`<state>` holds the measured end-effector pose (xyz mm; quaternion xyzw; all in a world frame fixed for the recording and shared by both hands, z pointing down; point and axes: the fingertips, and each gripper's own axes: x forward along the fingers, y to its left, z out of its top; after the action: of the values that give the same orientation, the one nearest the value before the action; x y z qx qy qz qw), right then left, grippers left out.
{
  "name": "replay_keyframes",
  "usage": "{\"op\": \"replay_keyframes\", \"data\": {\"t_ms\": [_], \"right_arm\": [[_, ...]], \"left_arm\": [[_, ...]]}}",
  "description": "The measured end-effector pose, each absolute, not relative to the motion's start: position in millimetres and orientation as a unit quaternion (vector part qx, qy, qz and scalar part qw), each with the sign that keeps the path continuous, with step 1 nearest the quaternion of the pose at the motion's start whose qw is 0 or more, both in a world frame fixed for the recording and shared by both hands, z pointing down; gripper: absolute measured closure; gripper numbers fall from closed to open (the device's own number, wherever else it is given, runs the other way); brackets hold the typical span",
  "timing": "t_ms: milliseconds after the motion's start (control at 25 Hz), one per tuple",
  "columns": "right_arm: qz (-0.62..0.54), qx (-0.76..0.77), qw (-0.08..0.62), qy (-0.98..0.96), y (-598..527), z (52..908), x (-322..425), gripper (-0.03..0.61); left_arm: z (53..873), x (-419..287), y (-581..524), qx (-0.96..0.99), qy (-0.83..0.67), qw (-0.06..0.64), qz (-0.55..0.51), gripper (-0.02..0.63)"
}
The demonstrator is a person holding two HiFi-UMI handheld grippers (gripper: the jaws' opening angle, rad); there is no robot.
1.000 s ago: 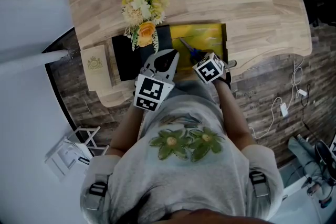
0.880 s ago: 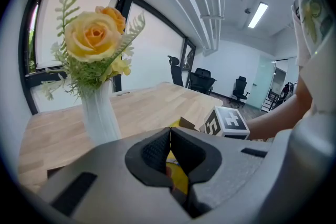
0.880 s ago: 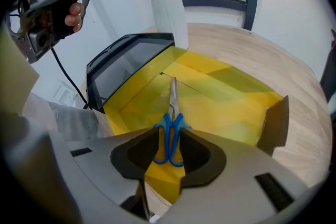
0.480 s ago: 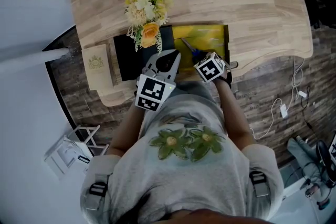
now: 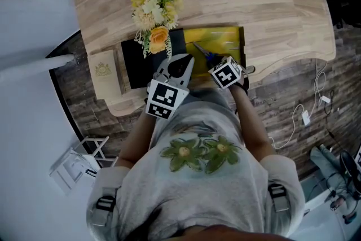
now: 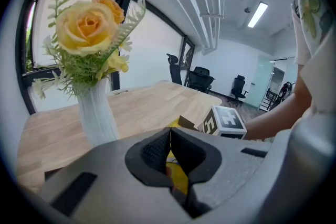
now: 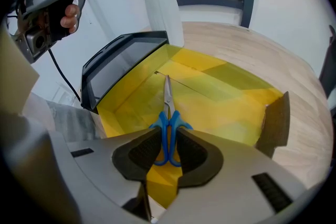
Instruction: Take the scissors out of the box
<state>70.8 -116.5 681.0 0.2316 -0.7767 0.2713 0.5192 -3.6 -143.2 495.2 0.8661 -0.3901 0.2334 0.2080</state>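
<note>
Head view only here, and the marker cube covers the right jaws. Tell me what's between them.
Observer: The right gripper straddles the blue handles of the scissors. Its jaws have just been closing and look to touch both loops.
Operator: Describe how the scissors lie.
Observer: Blades closed, flat on the floor of the yellow box, tips pointing away from the gripper.
Operator: Now report the left jaws.
Observer: The left gripper is shut, tips meeting, with nothing between them.
</note>
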Motion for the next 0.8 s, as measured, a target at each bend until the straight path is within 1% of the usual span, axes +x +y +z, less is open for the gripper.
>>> {"op": "replay_keyframes", "data": {"t_ms": [800], "right_arm": [[0.275,0.243,0.491,-0.79,-128.2,664.2,71.0,0.494]], "left_arm": [[498.6,-5.7,-144.1,0.865,-0.388,0.209,0.24,0.606]]}}
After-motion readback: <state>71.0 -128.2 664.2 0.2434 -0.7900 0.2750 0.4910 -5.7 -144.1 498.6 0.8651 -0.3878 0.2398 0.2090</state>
